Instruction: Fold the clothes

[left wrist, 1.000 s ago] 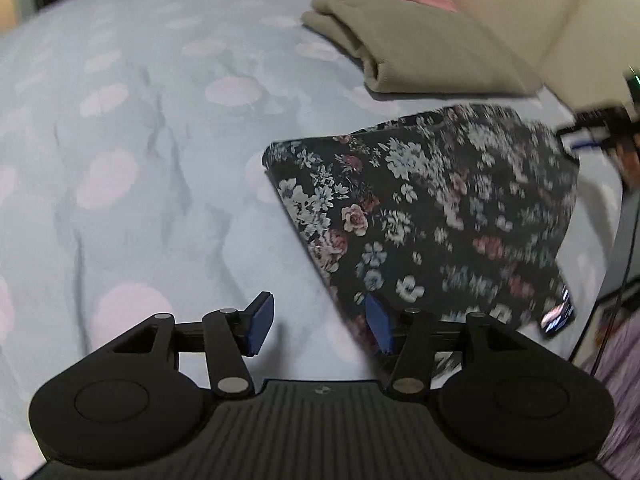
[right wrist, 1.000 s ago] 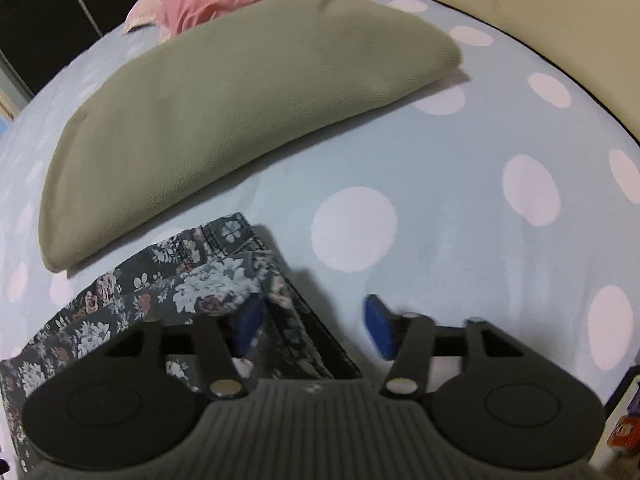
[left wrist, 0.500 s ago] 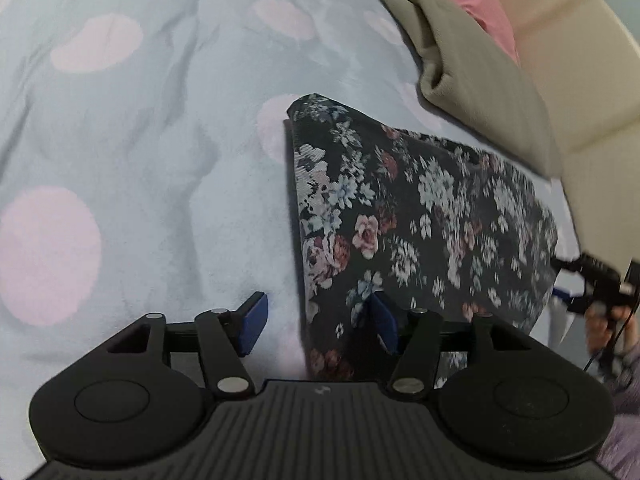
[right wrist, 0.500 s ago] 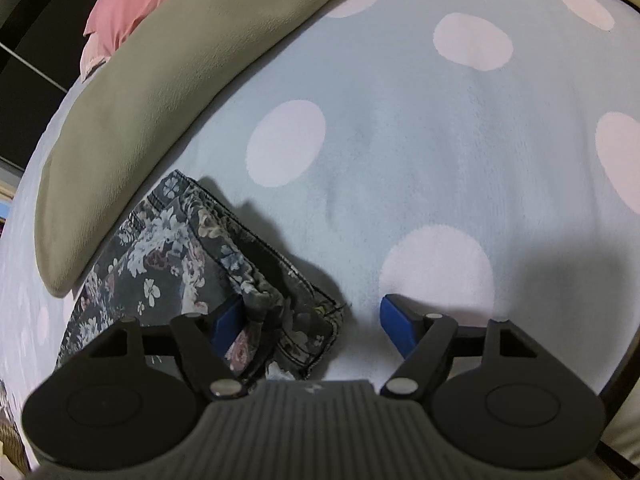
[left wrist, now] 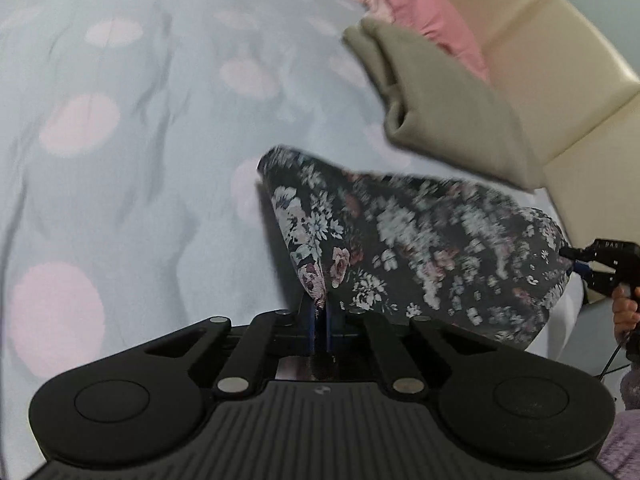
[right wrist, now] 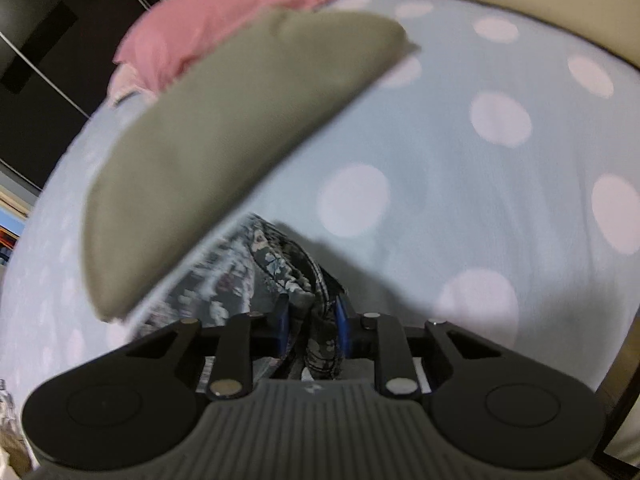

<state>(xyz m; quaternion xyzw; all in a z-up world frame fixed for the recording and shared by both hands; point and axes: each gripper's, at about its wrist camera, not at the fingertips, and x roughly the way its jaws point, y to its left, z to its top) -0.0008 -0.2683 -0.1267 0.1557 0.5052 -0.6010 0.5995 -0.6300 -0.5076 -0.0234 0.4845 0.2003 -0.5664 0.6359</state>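
Note:
A dark floral garment (left wrist: 420, 248) is held up off the pale blue spotted bedspread (left wrist: 120, 200), stretched between the two grippers. My left gripper (left wrist: 319, 320) is shut on its near corner. My right gripper (right wrist: 312, 320) is shut on a bunched waistband edge of the same garment (right wrist: 280, 264). The right gripper also shows in the left wrist view (left wrist: 600, 264) at the garment's far right end, with a hand behind it.
A folded olive-green garment (left wrist: 448, 112) lies on the bed beyond the floral one, also in the right wrist view (right wrist: 224, 136). A pink garment (right wrist: 200, 28) lies behind it. A cream padded headboard (left wrist: 560, 60) borders the bed.
Both grippers were open around the floral garment's edges; both have closed on it and lifted it off the bedspread.

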